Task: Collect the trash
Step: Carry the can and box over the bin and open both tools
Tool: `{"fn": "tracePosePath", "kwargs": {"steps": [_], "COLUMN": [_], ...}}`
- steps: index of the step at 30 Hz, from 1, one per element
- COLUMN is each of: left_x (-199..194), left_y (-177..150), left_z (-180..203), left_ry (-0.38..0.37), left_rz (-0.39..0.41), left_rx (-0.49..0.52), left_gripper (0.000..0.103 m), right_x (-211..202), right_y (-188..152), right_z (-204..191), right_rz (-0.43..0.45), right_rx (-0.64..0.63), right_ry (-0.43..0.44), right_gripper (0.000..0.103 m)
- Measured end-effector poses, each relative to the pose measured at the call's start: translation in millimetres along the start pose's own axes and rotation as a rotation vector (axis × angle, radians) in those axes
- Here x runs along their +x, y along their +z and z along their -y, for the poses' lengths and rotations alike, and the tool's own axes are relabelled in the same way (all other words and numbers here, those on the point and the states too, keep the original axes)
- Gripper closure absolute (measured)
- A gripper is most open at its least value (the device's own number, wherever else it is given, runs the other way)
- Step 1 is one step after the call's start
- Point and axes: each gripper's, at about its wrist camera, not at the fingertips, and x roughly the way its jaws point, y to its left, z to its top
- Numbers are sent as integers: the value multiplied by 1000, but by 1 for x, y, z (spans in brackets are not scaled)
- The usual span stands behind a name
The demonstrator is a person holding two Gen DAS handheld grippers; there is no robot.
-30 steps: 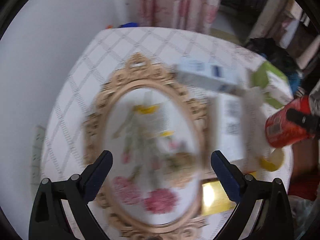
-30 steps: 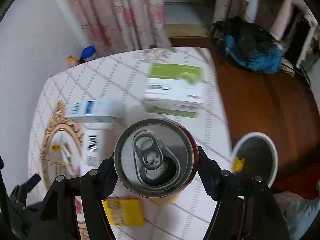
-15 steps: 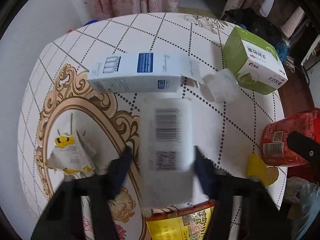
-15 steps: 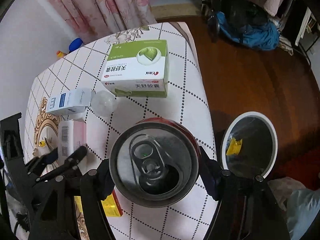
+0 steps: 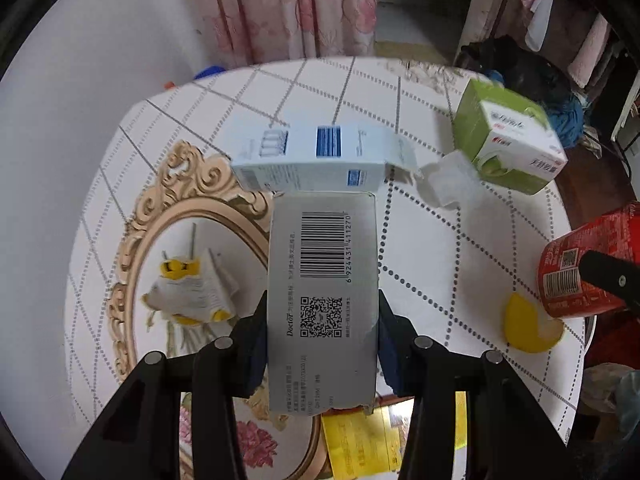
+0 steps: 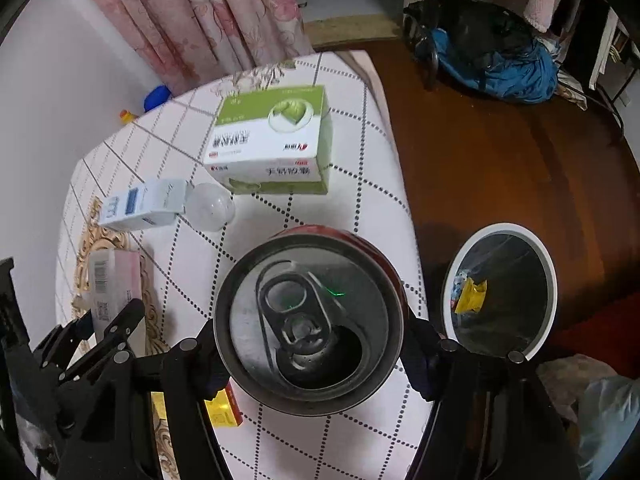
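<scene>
Both hands are loaded, so the pickup step looks done and the carry to the bin (image 6: 552, 280) is in hand. The left hand-held gripper (image 5: 322, 344) is closed on a grey barcoded box (image 5: 323, 280), its far end against the blue-and-white box (image 5: 308, 156) near the table's (image 5: 440, 260) middle. The right hand-held gripper (image 6: 310, 352) clamps a red can (image 6: 308, 316) above the table's right edge. The bin stands on the floor just beyond that edge; next, I judge, the can must swing over its mouth before release.

left wrist: close above counter (image 5: 432, 264), facing the curtain
right wrist: higher, tilted down
shared: green box (image 5: 508, 148) (image 6: 272, 140)
</scene>
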Motion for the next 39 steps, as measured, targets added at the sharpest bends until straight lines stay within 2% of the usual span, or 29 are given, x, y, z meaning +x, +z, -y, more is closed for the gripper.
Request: {"fn": "tracePosePath", "kwargs": {"steps": [5,9,14,17,21,25,28,35,37,38,39], "left_x": [-31,-63,-95,-102,-82,-38,4,67,78,80,82], "left_y": [7,12,14,12,5,-1,-3,10,14,14,16], "left_z": [13,38,92,135,199,261,304,353,359,361,361], "left_ry": [-6,-51,-142,-214,-288,-349,-359,-368,-355,-352,-352], "left_rz": [70,137,194,197,135,11,-86,-240,-272,-276,-275], "left_rx": [18,50,104,148,206,254,281,304,298,293,282], "left_gripper": [61,61,61,61,61,61,61,58,45,30,19], "right_x": [-32,-66,-103,-111,-90,-49,-14,59,77,83,89], "right_y": [-5,-13,-31,-47,-68,-84,-88,-85,-85,-85,-85], "right_z": [17,49,112,165,235,301,336,397,402,404,406], "right_rz": [57,118,184,198,139,68,29,-50,-78,-92,-109], "right_rx": [23,58,134,207,310,405,459,562,579,584,583], "right_ry": [40,63,48,10,-25,-29,-15,45,83,101,104], "right_gripper": [33,33,33,33,33,33,33,32,31,27,10]}}
